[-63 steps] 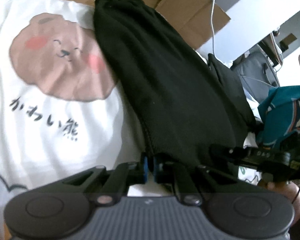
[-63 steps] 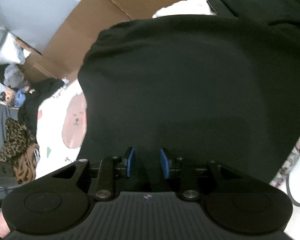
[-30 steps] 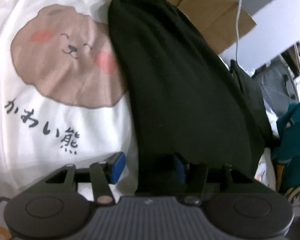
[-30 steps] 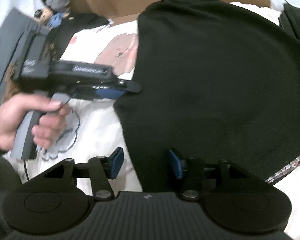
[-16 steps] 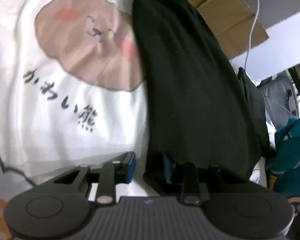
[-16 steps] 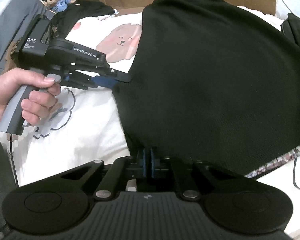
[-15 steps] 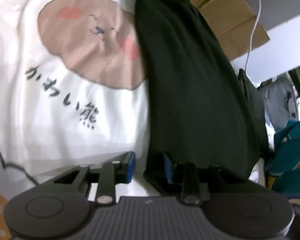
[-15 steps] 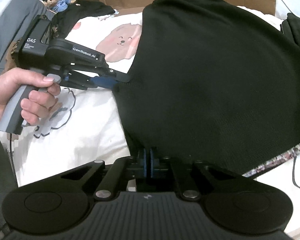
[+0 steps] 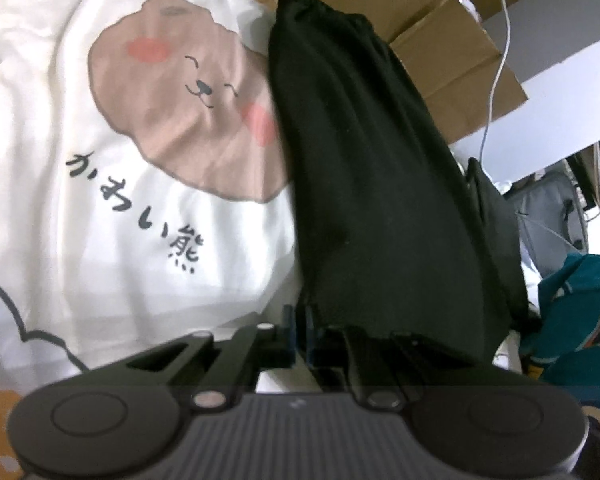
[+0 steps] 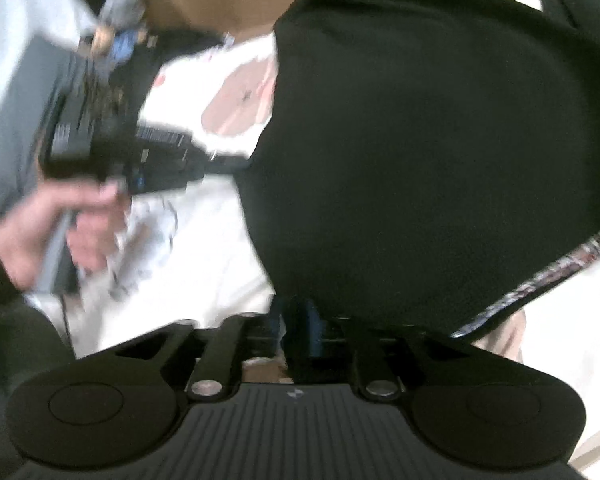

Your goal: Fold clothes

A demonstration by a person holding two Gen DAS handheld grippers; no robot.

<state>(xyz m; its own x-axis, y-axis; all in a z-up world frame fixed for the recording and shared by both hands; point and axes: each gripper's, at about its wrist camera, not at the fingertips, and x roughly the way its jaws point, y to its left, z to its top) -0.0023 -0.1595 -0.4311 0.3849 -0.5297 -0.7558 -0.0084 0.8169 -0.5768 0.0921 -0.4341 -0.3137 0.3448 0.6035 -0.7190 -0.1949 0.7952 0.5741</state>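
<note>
A black garment [image 9: 380, 200] lies lengthwise on a white bedsheet with a brown bear print [image 9: 188, 120]. My left gripper [image 9: 298, 322] is shut on the garment's near left edge, its blue pads pinched together on the cloth. In the blurred right wrist view the same garment [image 10: 420, 140] fills the upper right. My right gripper [image 10: 296, 320] is at its near edge with a bunch of black cloth between the pads, and its jaws are opening. A hand [image 10: 60, 224] holds the left gripper [image 10: 228, 164] at the garment's left side.
Flattened cardboard [image 9: 440, 20] lies beyond the garment, with a white cable [image 9: 496, 80] across it. A teal patterned cloth [image 9: 572, 312] and a grey bag [image 9: 552, 208] sit to the right. A patterned fabric edge [image 10: 540, 280] shows under the garment's right side.
The left jaws have closed from wide apart onto the garment's edge. The right jaws shut on the hem half a second ago and now stand slightly wider. The right view has shifted and blurred.
</note>
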